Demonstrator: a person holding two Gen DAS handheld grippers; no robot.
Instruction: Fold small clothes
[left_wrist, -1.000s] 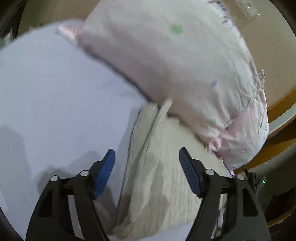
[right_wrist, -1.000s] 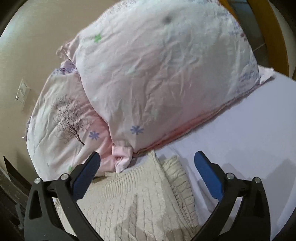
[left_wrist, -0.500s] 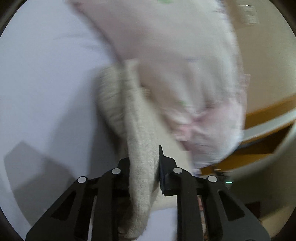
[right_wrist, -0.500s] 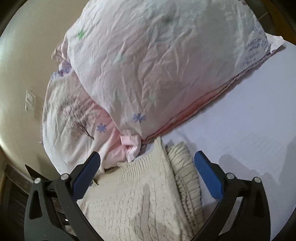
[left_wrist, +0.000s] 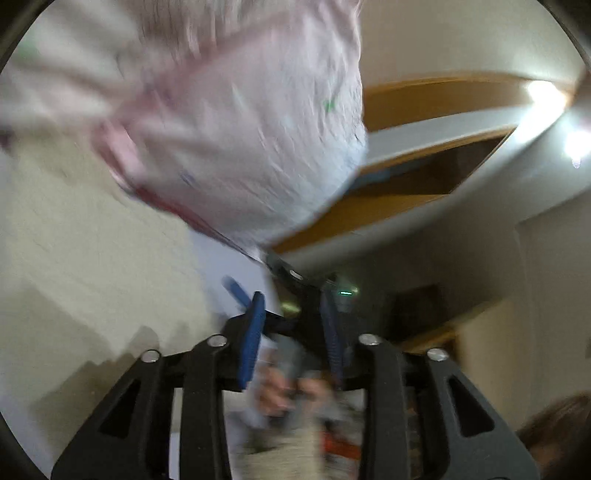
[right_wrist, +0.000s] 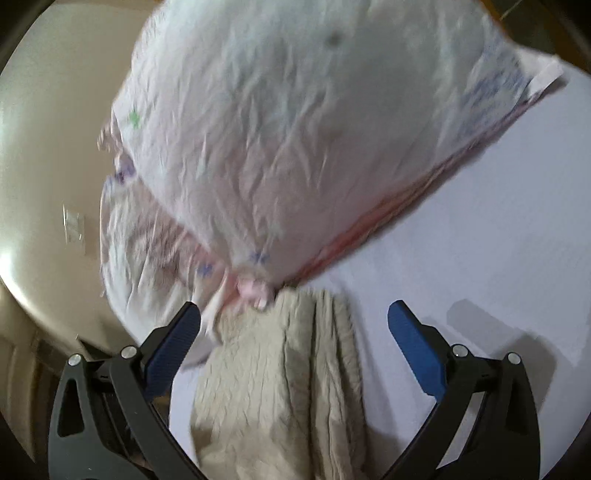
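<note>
The cream sweater (right_wrist: 280, 384) lies on the bed (right_wrist: 480, 236), touching the pink pillow (right_wrist: 295, 129) — right gripper (right_wrist: 294, 332) spread wide over it. Left gripper (left_wrist: 293, 332) partly spread, pinching nothing — blurry.

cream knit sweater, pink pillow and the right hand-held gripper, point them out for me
cream knit sweater (right_wrist: 273, 391), right wrist view, middle of the knit body
pink pillow (right_wrist: 295, 140), right wrist view, wrinkled front face
right hand-held gripper (right_wrist: 293, 314), right wrist view, gap midway between its blue fingertips

Each tool, left (left_wrist: 291, 332) and right (right_wrist: 293, 339), has black arms, silver screws and ribbed blue pads (right_wrist: 413, 347).
</note>
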